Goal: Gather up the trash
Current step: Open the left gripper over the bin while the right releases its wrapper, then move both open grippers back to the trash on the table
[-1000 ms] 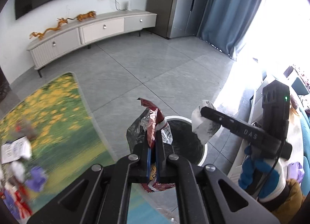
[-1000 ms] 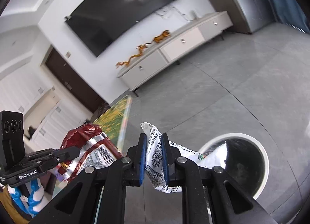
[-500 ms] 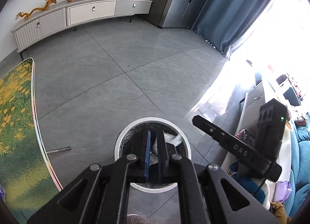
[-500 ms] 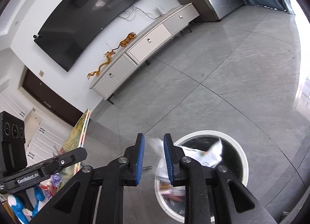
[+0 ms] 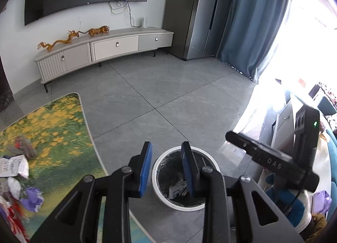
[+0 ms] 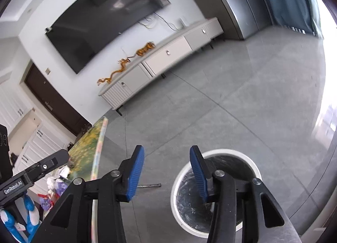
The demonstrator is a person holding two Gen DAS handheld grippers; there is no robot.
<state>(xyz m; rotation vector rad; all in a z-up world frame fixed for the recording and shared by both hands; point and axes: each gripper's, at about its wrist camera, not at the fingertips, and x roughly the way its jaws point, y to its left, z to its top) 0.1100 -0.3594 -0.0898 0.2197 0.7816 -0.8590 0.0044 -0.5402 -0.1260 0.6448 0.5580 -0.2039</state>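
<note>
Both tools (image 5: 166, 154) (image 6: 166, 164) now open above bin (image 5: 157, 182).

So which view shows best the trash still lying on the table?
The left wrist view: wrappers and purple scraps lie in plain sight on the flowered table. The right wrist view sees the table edge-on, with only a small blurred heap.

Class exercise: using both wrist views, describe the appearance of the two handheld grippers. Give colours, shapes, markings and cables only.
The left gripper and the right gripper look alike: matte black angular linkage arms with silver pivot bolts, and jaws lined with ribbed blue pads. White lettering reads "DAS" on the right unit and "GenRobot.AI" on the left. A green LED glows and a black cable hangs on the right.
</note>
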